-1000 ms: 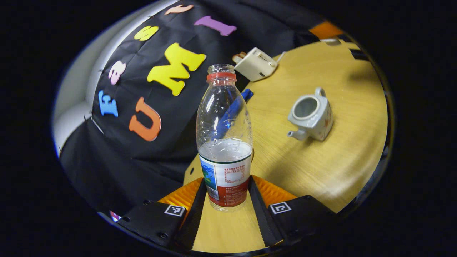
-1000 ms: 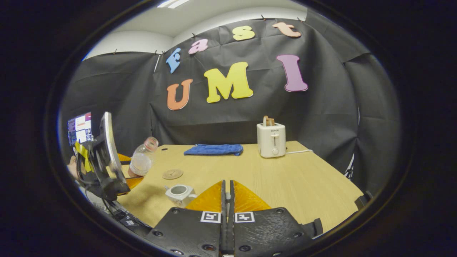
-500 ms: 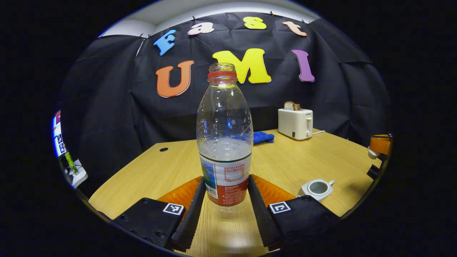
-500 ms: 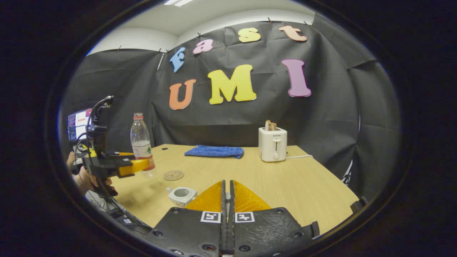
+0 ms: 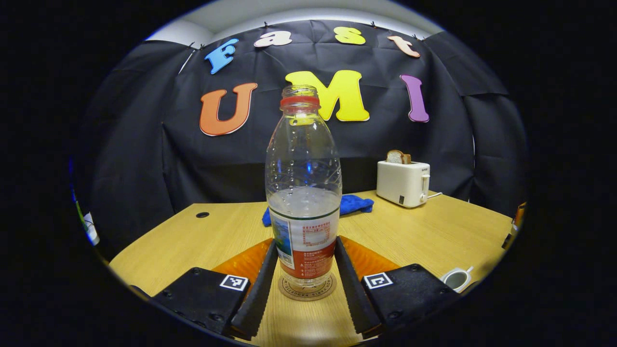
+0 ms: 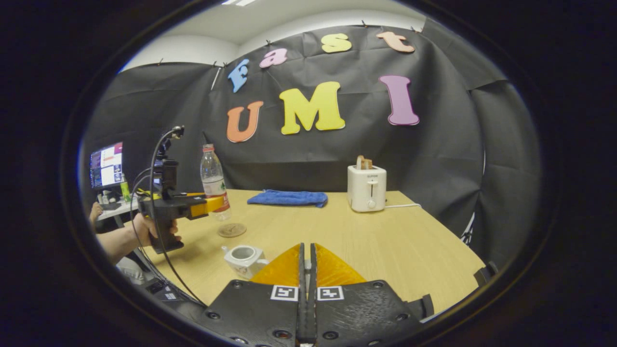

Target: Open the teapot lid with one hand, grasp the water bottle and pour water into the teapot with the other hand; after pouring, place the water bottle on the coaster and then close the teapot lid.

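A clear water bottle [image 5: 302, 193] with a red neck ring, no cap and about a third of water stands upright between my left gripper's fingers. My left gripper [image 5: 304, 243] is shut on its labelled lower part. The bottle's base hangs just over the round coaster [image 5: 307, 289]; contact is unclear. In the right gripper view a hand holds the left gripper [image 6: 212, 205] with the bottle [image 6: 213, 176] beside the coaster [image 6: 232, 230]. The white teapot [image 6: 243, 255] sits lidless on the table, also seen as the teapot [image 5: 457, 278]. My right gripper [image 6: 304, 248] is shut, a pale sliver of the lid between its tips.
A white toaster [image 6: 366, 189] with bread stands at the back right of the wooden table [image 6: 385, 241], a blue cloth [image 6: 288, 197] to its left. A monitor [image 6: 106, 165] and a person's forearm [image 6: 115, 241] are off the table's left side.
The bottle went from tilted toward the teapot to upright, then moved away from the teapot and down over the coaster. My right gripper stayed nearly still.
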The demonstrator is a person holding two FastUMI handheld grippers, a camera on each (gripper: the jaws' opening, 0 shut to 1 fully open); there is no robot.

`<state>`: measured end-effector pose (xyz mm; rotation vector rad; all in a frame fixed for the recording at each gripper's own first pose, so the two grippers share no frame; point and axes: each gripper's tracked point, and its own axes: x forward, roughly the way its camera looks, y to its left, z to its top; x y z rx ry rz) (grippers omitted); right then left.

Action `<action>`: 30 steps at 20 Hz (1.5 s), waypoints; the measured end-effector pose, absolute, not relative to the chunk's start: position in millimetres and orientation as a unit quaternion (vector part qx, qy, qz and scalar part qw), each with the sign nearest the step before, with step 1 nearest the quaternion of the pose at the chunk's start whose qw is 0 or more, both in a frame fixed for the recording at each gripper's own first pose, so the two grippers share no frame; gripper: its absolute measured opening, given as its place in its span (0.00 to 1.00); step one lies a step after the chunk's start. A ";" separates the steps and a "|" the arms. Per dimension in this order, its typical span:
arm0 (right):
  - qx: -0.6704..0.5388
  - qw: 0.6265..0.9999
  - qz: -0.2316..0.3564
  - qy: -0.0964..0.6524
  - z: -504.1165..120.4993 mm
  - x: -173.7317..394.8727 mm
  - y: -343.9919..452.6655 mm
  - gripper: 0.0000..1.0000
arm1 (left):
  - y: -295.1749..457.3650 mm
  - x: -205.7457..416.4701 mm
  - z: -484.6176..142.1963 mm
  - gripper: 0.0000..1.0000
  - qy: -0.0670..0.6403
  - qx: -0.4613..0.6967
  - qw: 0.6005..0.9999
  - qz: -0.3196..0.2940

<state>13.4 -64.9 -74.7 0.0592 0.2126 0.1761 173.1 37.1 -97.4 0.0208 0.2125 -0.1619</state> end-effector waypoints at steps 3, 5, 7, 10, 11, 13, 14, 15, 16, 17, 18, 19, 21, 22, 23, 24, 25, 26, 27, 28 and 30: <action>0.028 0.990 0.086 0.108 -75.7 15.3 -66.7 0.00 | 35.7 182.6 -115.7 0.74 0.122 -0.009 0.989 -0.085; 0.028 0.990 0.084 0.111 -78.1 16.9 -67.4 0.00 | 36.0 184.3 -122.0 0.74 0.126 -0.018 0.988 -0.085; 0.027 0.990 0.084 0.113 -80.7 19.0 -66.6 0.00 | 35.8 186.1 -128.3 0.74 0.134 -0.021 0.987 -0.085; 0.028 0.989 0.086 0.117 -83.4 18.3 -64.5 0.00 | 34.0 185.7 -138.5 0.76 0.147 -0.019 0.985 -0.088; 0.028 0.989 0.087 0.116 -83.6 18.7 -63.6 0.00 | 35.3 185.8 -139.3 0.76 0.149 -0.014 0.985 -0.087; 0.029 0.989 0.089 0.118 -84.3 18.2 -62.3 0.00 | 34.6 185.6 -142.9 0.82 0.152 -0.009 0.984 -0.089; 0.030 0.989 0.089 0.118 -84.8 18.0 -62.5 0.00 | 34.4 185.0 -144.6 0.78 0.153 -0.007 0.984 -0.089; 0.030 0.988 0.089 0.118 -84.9 18.3 -62.9 0.00 | 33.9 185.8 -143.1 0.78 0.151 -0.006 0.984 -0.089; 0.031 0.989 0.089 0.118 -84.5 18.2 -62.8 0.00 | 33.9 186.0 -142.9 0.78 0.151 -0.007 0.985 -0.088; 0.031 0.989 0.088 0.118 -84.1 17.7 -63.2 0.00 | 34.2 186.3 -144.8 0.78 0.151 -0.007 0.985 -0.087; 0.031 0.989 0.088 0.118 -84.7 17.6 -62.9 0.00 | 33.6 185.9 -145.1 0.78 0.153 -0.008 0.984 -0.088; 0.030 0.989 0.088 0.118 -84.8 17.9 -63.4 0.00 | 33.4 185.2 -146.1 0.80 0.155 -0.008 0.984 -0.089; 0.030 0.989 0.089 0.118 -84.6 18.1 -62.6 0.00 | 31.4 183.2 -150.8 0.88 0.164 -0.010 0.982 -0.094; 0.031 0.988 0.090 0.119 -84.9 17.3 -60.9 0.00 | 31.6 182.3 -151.3 0.89 0.164 -0.013 0.982 -0.094; 0.032 0.988 0.093 0.118 -84.0 17.4 -58.8 0.00 | 32.6 181.5 -153.2 0.93 0.165 -0.016 0.982 -0.091; 0.031 0.988 0.095 0.118 -83.5 17.1 -56.2 0.00 | 32.9 178.9 -155.5 0.99 0.169 -0.021 0.981 -0.090; 0.031 0.988 0.098 0.116 -81.9 18.5 -52.7 0.00 | 34.9 173.2 -155.7 0.99 0.173 -0.025 0.981 -0.089; 0.030 0.988 0.102 0.114 -80.1 19.3 -47.9 0.00 | 37.6 166.8 -155.6 1.00 0.175 -0.027 0.981 -0.085; 0.029 0.988 0.108 0.110 -76.9 21.4 -41.8 0.00 | 42.8 159.8 -154.8 1.00 0.174 -0.026 0.981 -0.079; 0.028 0.987 0.114 0.107 -74.1 23.6 -34.9 0.00 | 49.0 151.9 -152.4 1.00 0.171 -0.025 0.982 -0.072; 0.028 0.986 0.131 0.097 -66.7 29.4 -17.8 0.00 | 64.5 133.6 -145.8 1.00 0.164 -0.028 0.984 -0.057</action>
